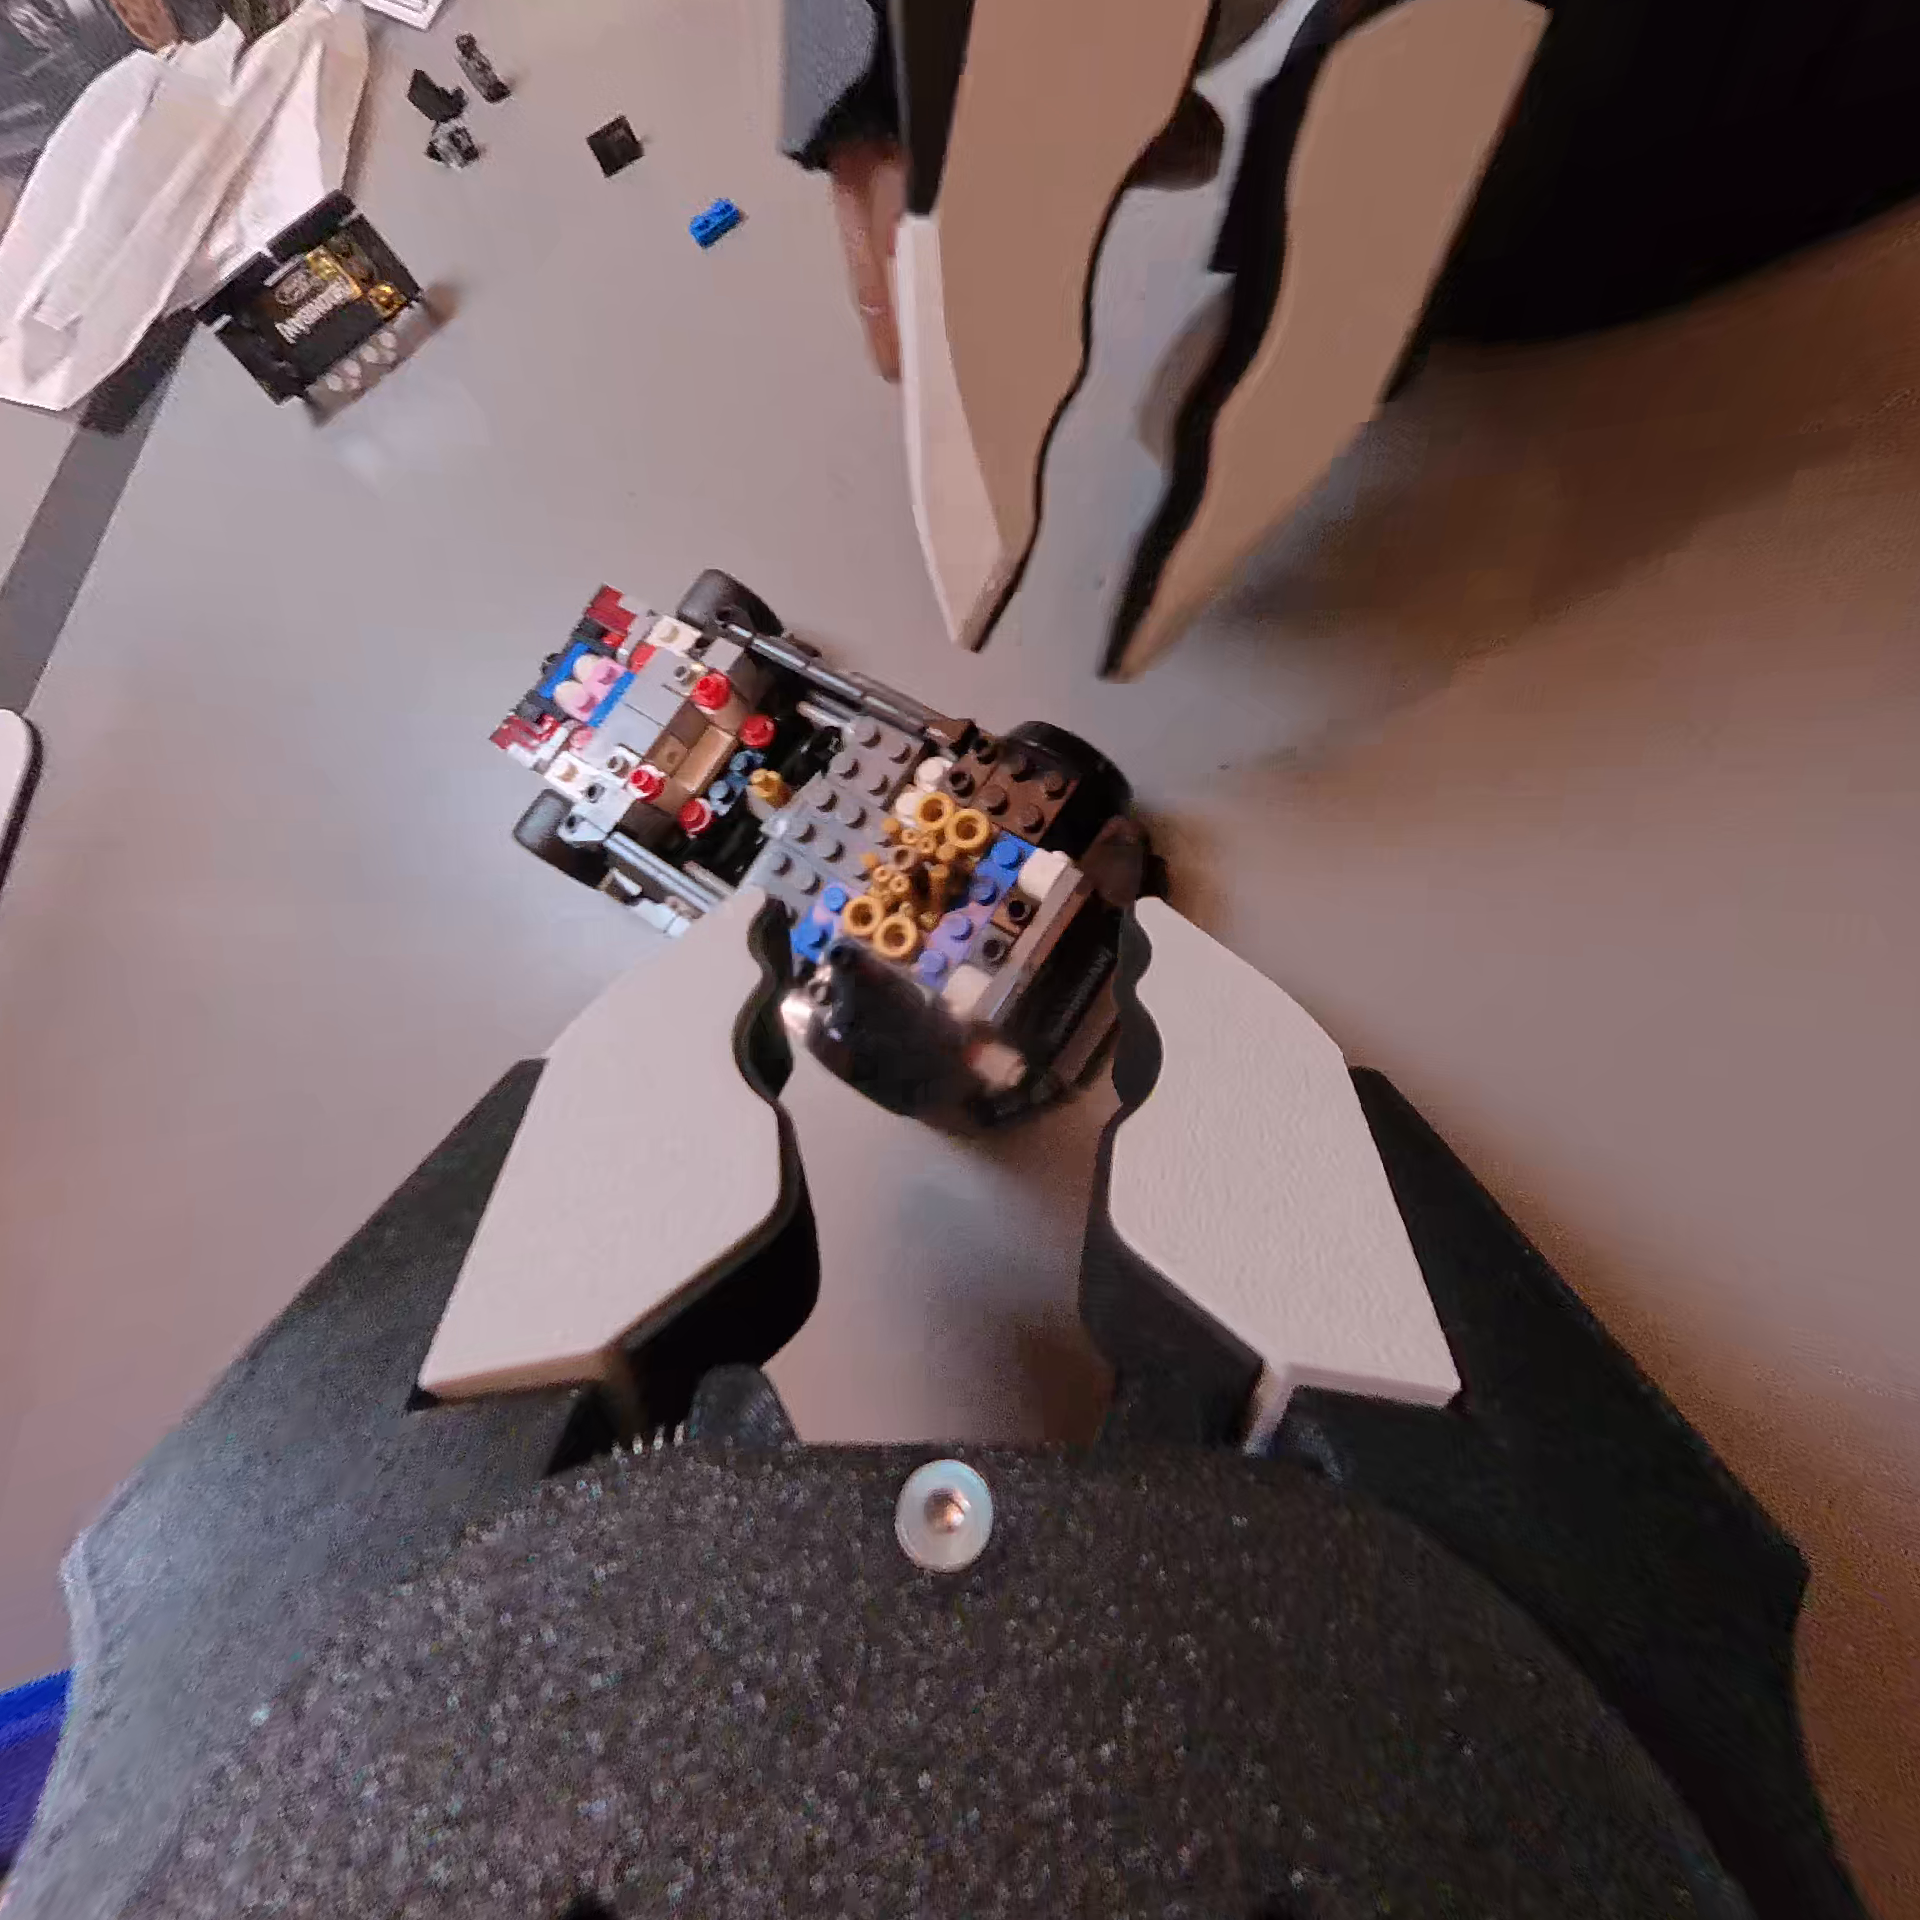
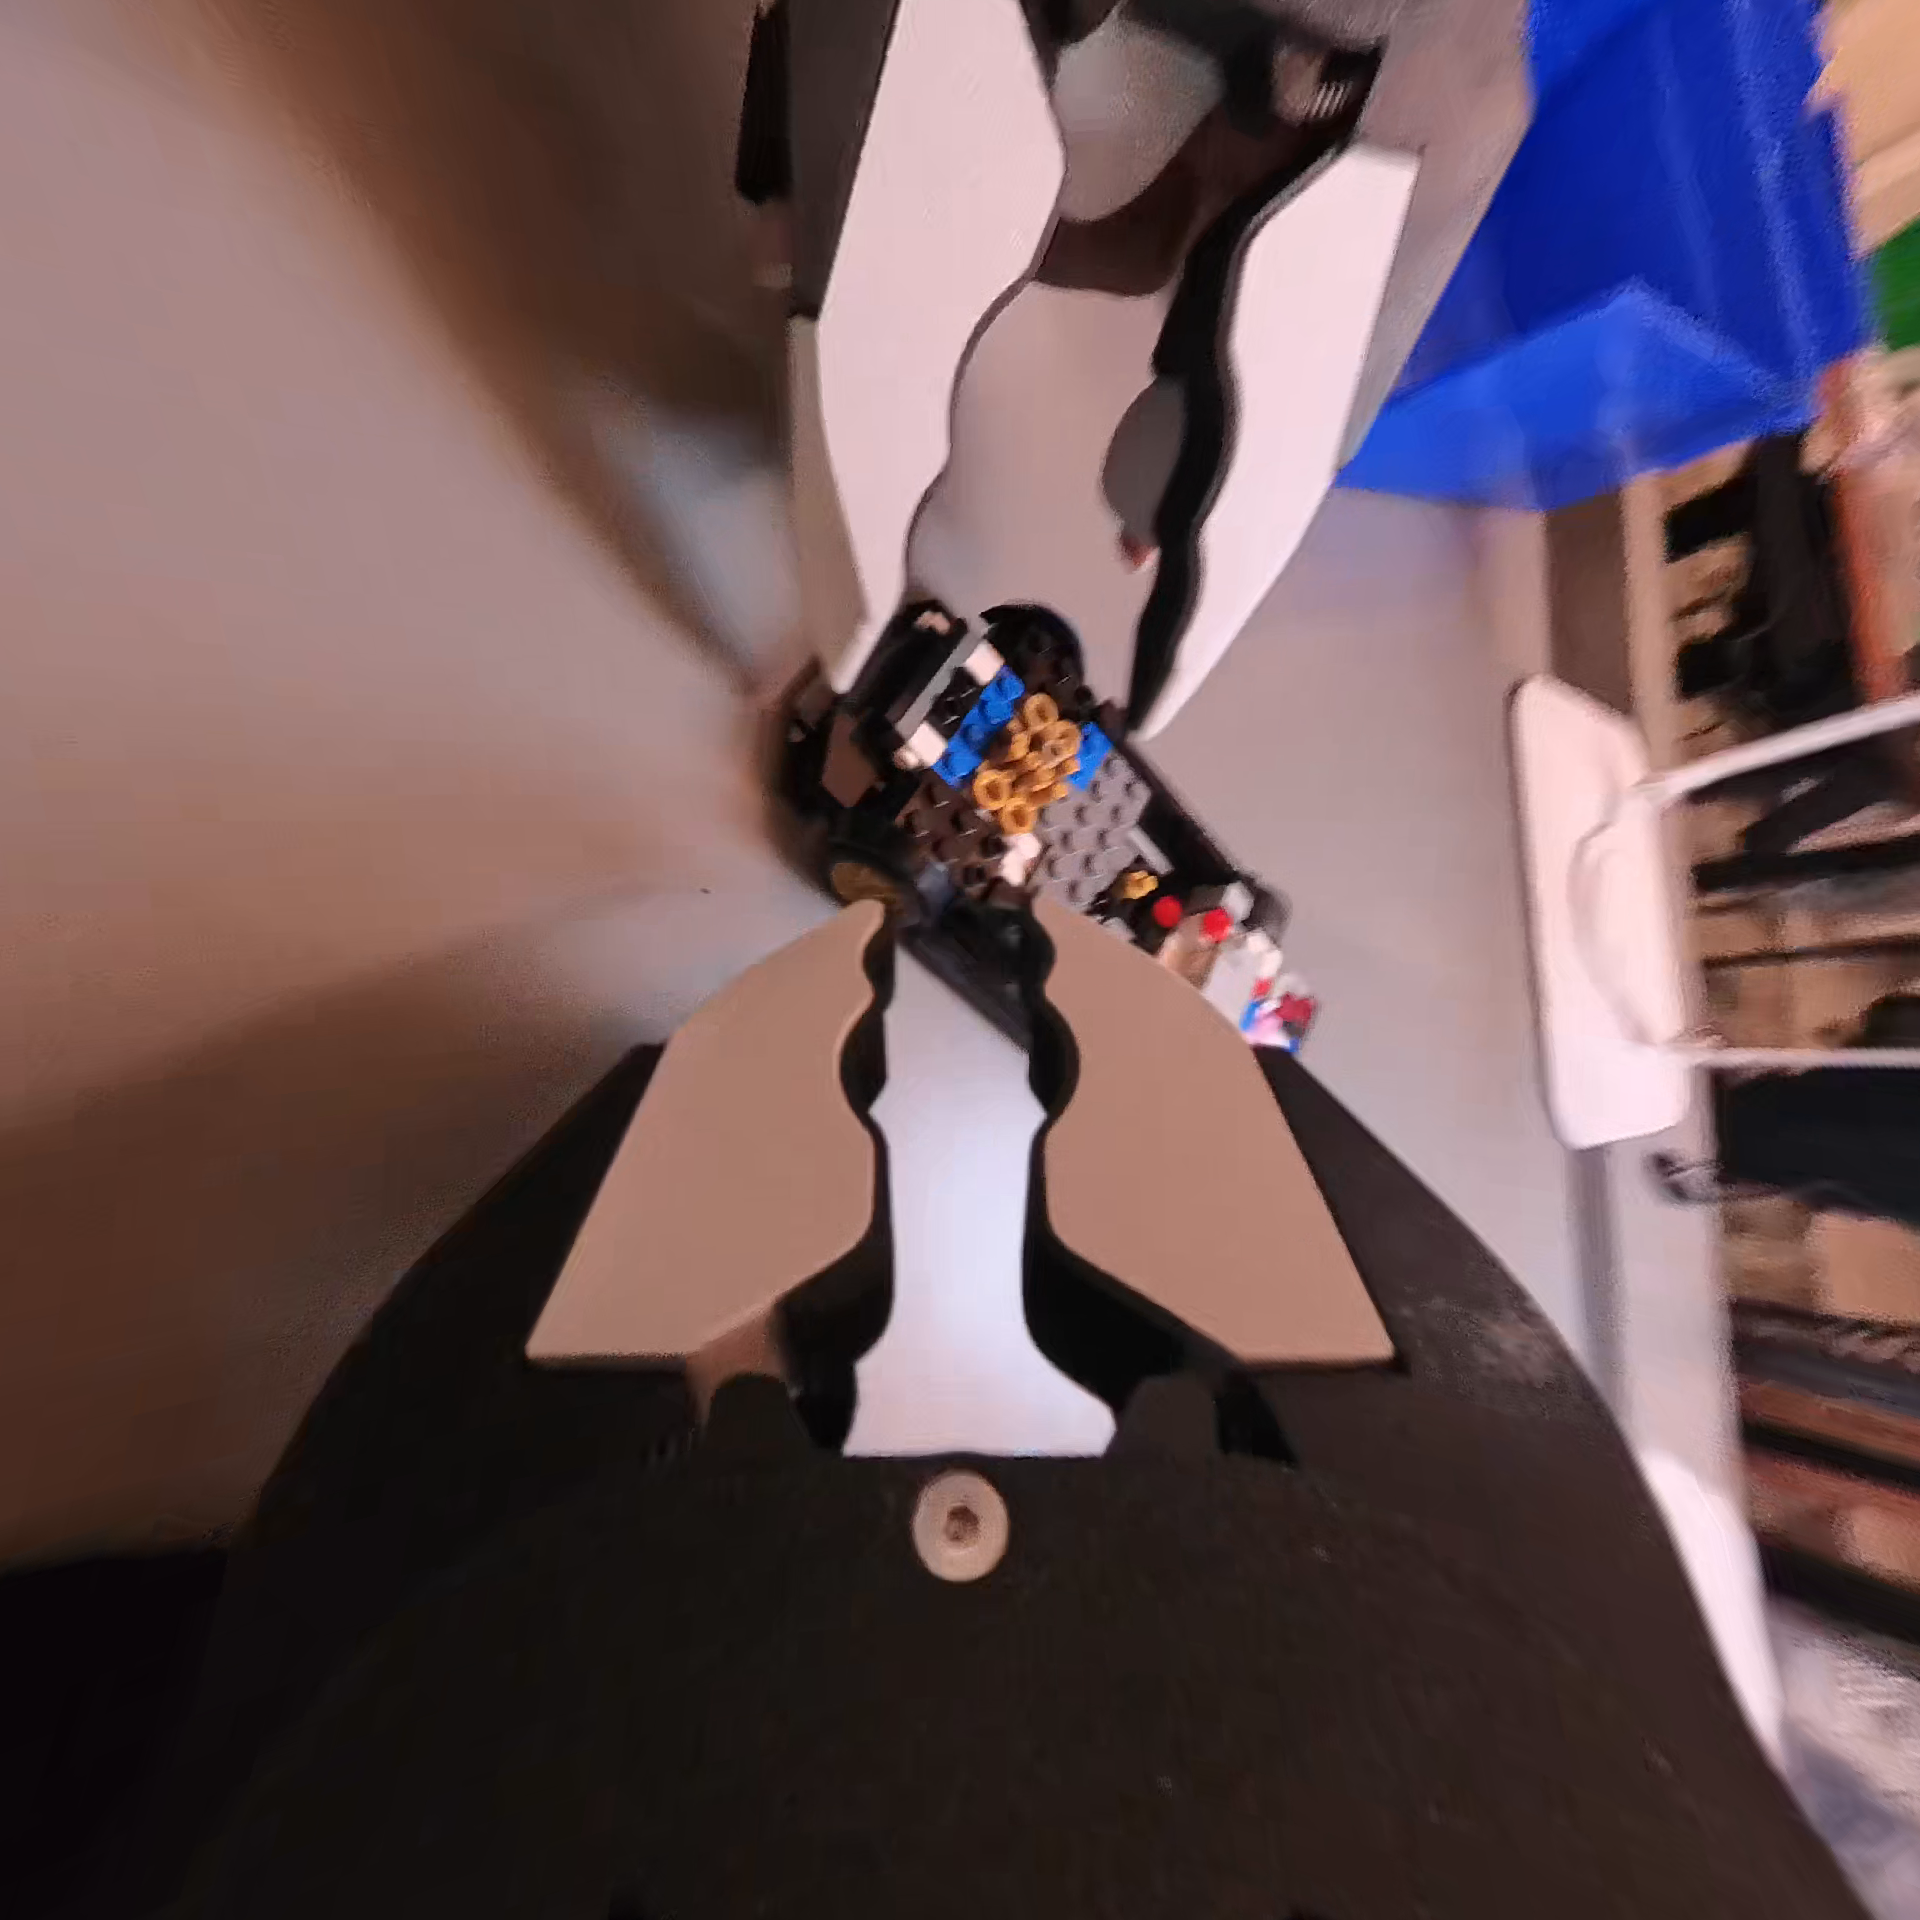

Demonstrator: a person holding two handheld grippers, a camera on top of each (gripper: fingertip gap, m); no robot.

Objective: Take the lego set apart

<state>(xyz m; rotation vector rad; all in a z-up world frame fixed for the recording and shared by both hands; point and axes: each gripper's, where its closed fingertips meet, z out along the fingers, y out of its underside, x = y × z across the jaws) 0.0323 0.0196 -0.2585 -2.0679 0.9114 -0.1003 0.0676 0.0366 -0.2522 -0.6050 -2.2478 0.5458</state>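
Note:
A partly stripped lego car point(image 1: 831, 821) lies on the grey table point(image 1: 312, 727), showing gold rings, grey plates, and blue, red and black bricks. My left gripper point(image 1: 945, 914) is shut on the car's rear end, with one finger against each side by the black wheels. The right wrist view shows this gripper point(image 2: 997, 691) from the front, clamped on the same end of the car point(image 2: 1039, 790). My right gripper point(image 2: 956, 914) is open and empty, and its fingertips hover just beside the car's side. In the left wrist view it point(image 1: 1044, 655) hangs above the table beyond the car, with nothing between its fingers.
Loose black pieces point(image 1: 613, 143) and a small blue brick point(image 1: 715, 221) lie at the far left of the table. A black box point(image 1: 317, 307) and white sheets point(image 1: 177, 177) sit near them. A blue bin point(image 2: 1662, 260), a white tray point(image 2: 1590, 914) and shelves point(image 2: 1818, 935) stand beyond the table. The right tips stand about 20 centimetres off the small blue brick point(image 1: 715, 221).

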